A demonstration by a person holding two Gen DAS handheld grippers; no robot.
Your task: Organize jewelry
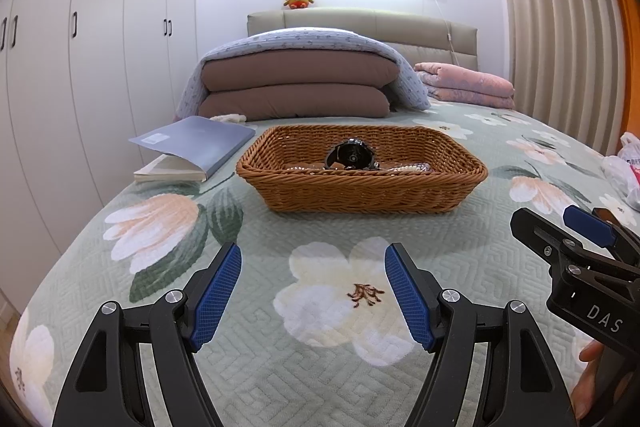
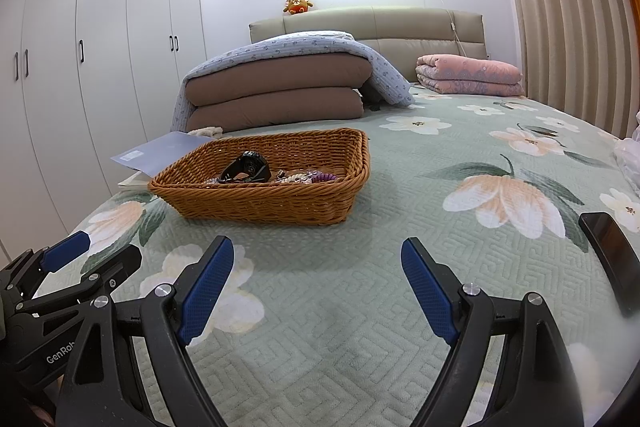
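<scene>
I held left gripper and right gripper spread, empty | jewelry and watch lay in basket | risk: beads tangling, or snagging the wicker.

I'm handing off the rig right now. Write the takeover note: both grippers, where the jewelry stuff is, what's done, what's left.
Left gripper: open, empty, over the bedspread short of the basket.
Right gripper: open, empty, alongside it.
Wicker basket sits on the bed. Inside: a black watch, a purple coil band and beaded pieces, piled loosely together.
A book lies left of the basket; a dark phone lies at the right edge.
Done: no jewelry seen outside the basket.
Left: probably sorting the pile; no tray or box for it is visible.
</scene>
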